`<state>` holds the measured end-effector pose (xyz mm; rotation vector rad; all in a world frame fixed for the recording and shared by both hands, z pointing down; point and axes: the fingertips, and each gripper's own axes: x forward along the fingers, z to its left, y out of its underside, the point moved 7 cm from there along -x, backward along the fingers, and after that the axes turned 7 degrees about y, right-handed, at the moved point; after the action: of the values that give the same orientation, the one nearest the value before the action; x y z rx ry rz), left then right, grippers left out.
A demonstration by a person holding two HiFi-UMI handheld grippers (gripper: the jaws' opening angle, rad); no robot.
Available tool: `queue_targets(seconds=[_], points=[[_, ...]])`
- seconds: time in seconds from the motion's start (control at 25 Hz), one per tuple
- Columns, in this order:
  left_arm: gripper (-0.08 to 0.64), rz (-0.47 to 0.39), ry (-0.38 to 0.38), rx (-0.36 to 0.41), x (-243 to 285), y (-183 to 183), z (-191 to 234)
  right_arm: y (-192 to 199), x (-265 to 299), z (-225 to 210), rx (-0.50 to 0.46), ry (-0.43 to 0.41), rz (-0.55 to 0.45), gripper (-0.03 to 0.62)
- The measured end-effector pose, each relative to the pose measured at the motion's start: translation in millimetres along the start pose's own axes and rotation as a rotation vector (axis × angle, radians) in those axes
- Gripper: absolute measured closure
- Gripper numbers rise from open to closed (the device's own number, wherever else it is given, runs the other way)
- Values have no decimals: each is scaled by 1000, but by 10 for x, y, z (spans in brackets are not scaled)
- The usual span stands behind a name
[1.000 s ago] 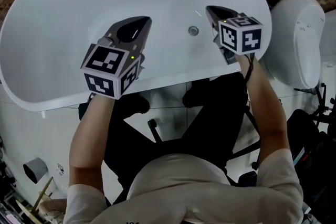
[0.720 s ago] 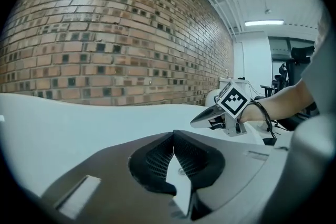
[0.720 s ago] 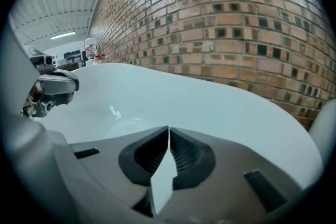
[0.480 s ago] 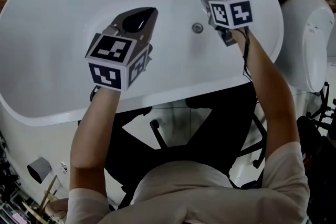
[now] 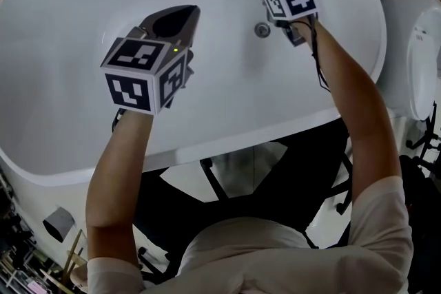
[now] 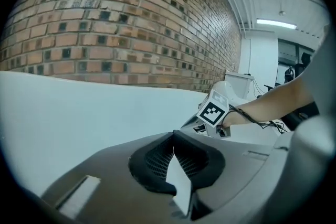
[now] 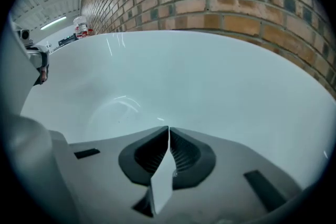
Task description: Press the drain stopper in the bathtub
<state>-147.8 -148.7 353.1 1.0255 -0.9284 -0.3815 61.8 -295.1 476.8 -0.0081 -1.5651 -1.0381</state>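
The round metal drain stopper [image 5: 262, 29] sits in the floor of the white bathtub [image 5: 83, 3]. My right gripper [image 5: 275, 2] hovers just right of and above the stopper, and its marker cube hides its jaws in the head view. In the right gripper view its jaws [image 7: 168, 128] are shut with nothing between them, pointing at the tub's inner wall; the stopper does not show there. My left gripper [image 5: 185, 12] is held over the tub's left half, shut and empty [image 6: 173, 135]. The left gripper view shows the right gripper's cube [image 6: 212, 112].
The tub's near rim [image 5: 227, 138] runs across below both arms. A white toilet [image 5: 420, 45] stands to the right of the tub. A brick wall [image 6: 105, 18] rises behind it. Black chair legs [image 5: 213, 182] show on the floor near me.
My right gripper has moved forward over the tub and now sits close beside the drain stopper. The left gripper has stayed over the tub's left half.
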Motion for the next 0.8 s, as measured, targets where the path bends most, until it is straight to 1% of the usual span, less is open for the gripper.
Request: queue_targets(seconds=[0.12, 0.24, 0.36, 0.56, 0.68, 0.8], points=[[554, 35, 15, -28, 149, 55, 83, 68, 271, -69, -9, -21, 56, 572], [554, 80, 30, -40, 303, 114, 146, 151, 535, -131, 8, -36, 103, 572], [554, 127, 39, -52, 474, 182, 216, 328, 853, -180, 5, -35, 166, 574], [554, 187, 61, -86, 744, 278, 274, 804, 1293, -283, -23, -27, 288, 574], [554, 232, 76, -118, 873, 508, 320, 1166, 1520, -246, -77, -40, 376, 574], [554, 282, 91, -155, 981, 791, 324, 1439, 1692, -249, -90, -60, 430, 577]])
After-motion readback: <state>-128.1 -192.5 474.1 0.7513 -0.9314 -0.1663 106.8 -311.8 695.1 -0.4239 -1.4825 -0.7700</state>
